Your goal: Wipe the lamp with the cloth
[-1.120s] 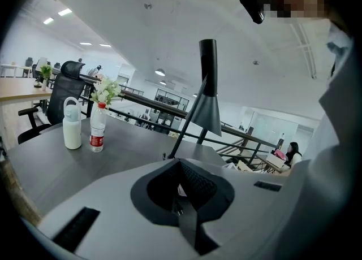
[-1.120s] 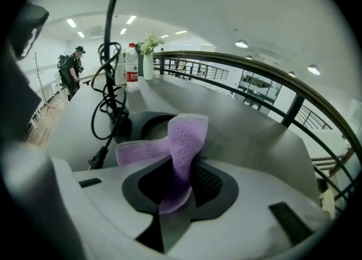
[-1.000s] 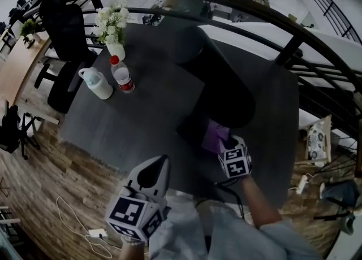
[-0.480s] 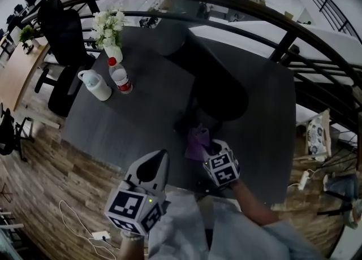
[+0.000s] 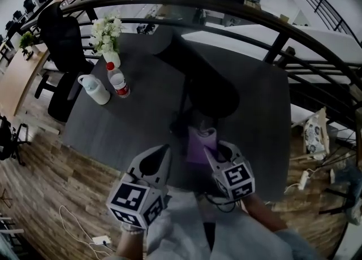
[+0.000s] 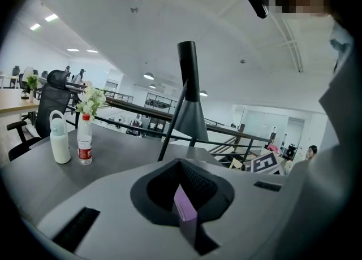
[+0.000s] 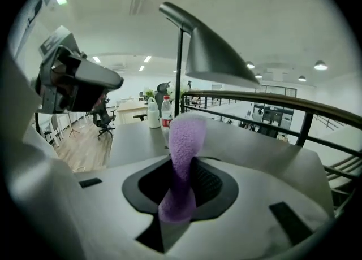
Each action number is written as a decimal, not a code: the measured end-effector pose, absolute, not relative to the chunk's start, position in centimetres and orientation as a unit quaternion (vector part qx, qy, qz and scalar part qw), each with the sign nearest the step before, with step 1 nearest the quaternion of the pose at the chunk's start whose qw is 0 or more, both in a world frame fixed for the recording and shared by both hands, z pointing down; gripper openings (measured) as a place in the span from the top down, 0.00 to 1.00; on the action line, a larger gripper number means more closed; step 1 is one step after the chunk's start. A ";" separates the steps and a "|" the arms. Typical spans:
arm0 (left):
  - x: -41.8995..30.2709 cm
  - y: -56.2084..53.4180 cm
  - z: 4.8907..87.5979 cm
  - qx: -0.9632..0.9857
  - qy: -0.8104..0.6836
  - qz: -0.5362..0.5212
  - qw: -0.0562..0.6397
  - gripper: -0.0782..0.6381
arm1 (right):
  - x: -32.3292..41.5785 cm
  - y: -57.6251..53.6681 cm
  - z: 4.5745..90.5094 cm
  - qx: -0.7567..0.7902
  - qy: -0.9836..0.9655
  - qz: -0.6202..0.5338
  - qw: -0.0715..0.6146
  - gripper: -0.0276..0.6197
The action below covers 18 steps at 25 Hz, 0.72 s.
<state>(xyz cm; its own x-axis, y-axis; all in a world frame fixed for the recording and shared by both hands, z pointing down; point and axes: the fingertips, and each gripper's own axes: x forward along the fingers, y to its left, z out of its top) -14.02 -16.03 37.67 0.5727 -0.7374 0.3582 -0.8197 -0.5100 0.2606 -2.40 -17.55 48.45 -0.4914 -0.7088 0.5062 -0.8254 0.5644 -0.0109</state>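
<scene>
Broadly, we look steeply down on a dark grey desk (image 5: 141,117) beside a railing. The lamp (image 5: 212,86) stands near the middle of the desk. Its thin stem is upright and its long black cone shade slants from the far edge toward the near edge.

Both handheld tools sit over the near edge. The right gripper (image 5: 218,154) is just below the shade's wide mouth, while the left gripper (image 5: 161,154) is off to the side. We judge the right one the nearer to the lamp.

The right jaws are pinching the purple cloth (image 5: 201,143). Its loose end stands straight up out of them. In the right gripper view the cloth (image 7: 184,140) rises toward the shade, which lies ahead and above, apart from it and not yet touched. A wipe would call for a lift forward and upward along the cone's long axis.

The left jaws are pressed together. A thin lilac sliver (image 6: 184,211) shows at their seam, and we cannot tell what it is.
</scene>
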 end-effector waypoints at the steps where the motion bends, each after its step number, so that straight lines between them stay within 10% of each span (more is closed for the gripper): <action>1: -13.9 -16.0 37.5 0.864 -0.450 0.101 0.202 0.89 | -2.2 -17.4 47.5 0.451 -0.856 0.118 0.221 0.82; 18: -12.7 -15.5 35.7 0.872 -0.436 0.106 0.193 0.89 | 0.8 -15.4 37.2 0.510 -0.848 0.102 0.103 0.82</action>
<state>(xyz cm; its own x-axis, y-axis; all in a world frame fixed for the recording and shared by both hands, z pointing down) -12.69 -15.47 35.69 0.5968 -0.7204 0.3534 -0.8023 -0.5445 0.2448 0.84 -15.44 37.16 -0.4591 -0.8432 0.2799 -0.8856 0.4595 -0.0684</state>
